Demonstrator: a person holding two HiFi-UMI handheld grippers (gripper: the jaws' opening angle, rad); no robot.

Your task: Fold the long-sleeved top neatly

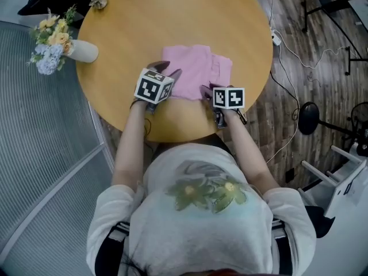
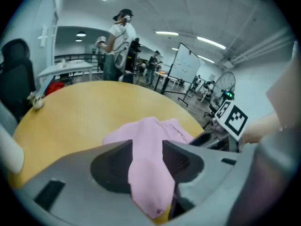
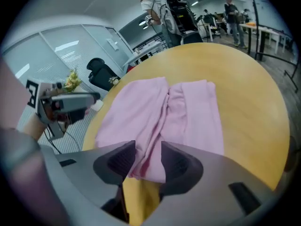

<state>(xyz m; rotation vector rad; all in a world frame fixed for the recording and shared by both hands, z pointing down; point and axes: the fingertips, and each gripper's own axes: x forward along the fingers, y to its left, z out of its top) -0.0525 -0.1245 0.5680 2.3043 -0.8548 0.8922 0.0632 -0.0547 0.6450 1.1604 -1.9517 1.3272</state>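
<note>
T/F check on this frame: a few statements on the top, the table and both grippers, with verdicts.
1. The pink top lies on a round wooden table. True.
2. The vase of flowers stands on the pink top. False: the vase of flowers stands near the table's left edge in the head view, apart from the top.
3. Pink fabric sits between the jaws of the left gripper. True.
4. The right gripper is at the top's far edge. False: it is at the near edge, by the person, jaws apart with fabric between them.
5. The top is spread flat with its sleeves out. False: it is folded into a compact bundle.
</note>
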